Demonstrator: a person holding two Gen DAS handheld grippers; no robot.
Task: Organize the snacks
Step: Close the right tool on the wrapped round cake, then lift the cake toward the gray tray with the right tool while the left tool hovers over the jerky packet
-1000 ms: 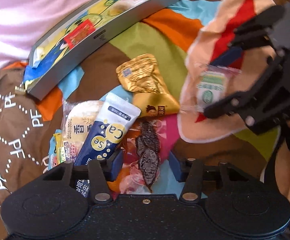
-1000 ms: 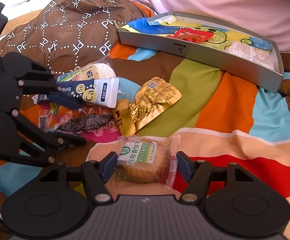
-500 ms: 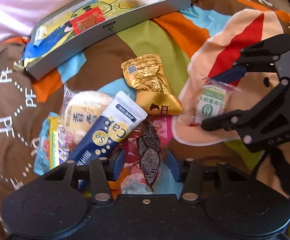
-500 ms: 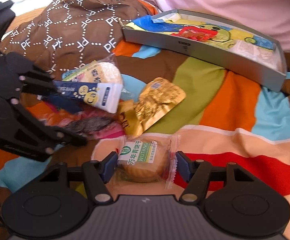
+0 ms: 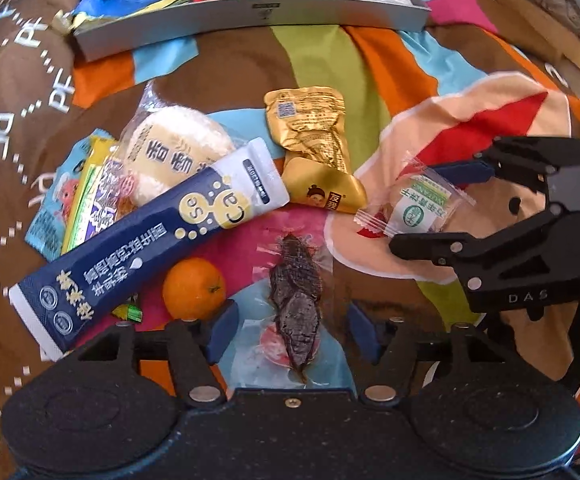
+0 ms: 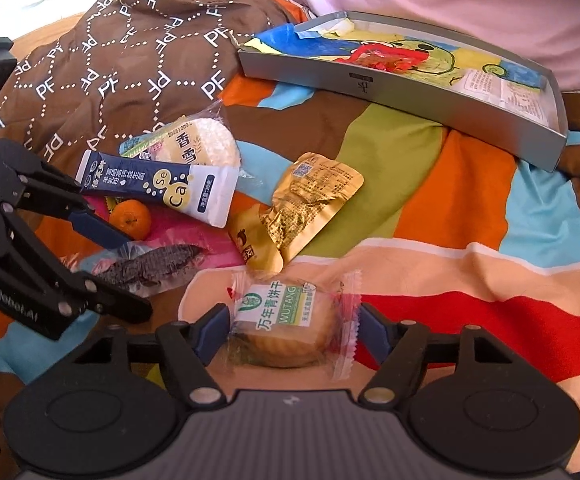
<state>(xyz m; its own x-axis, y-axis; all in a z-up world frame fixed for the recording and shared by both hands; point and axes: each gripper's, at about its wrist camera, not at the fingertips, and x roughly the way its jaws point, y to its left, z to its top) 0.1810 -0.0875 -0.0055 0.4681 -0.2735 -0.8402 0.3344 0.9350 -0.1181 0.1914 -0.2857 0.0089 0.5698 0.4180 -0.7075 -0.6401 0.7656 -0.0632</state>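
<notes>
The right tool (image 6: 290,322) has its jaws spread either side of a wrapped biscuit (image 6: 290,320), the blue pads close to the wrapper ends, though I cannot tell whether they touch it; the left tool (image 5: 288,330) is likewise spread, straddling a clear packet of dark dried fruit (image 5: 295,300) lying on the patchwork quilt (image 5: 321,52); just beside its left pad sits a small orange (image 5: 194,288), partly under a navy-and-white sachet (image 5: 150,240); a gold foil pack (image 5: 313,140) lies near the biscuit; a curved grey tray (image 6: 409,92) rests well apart at the far edge.
</notes>
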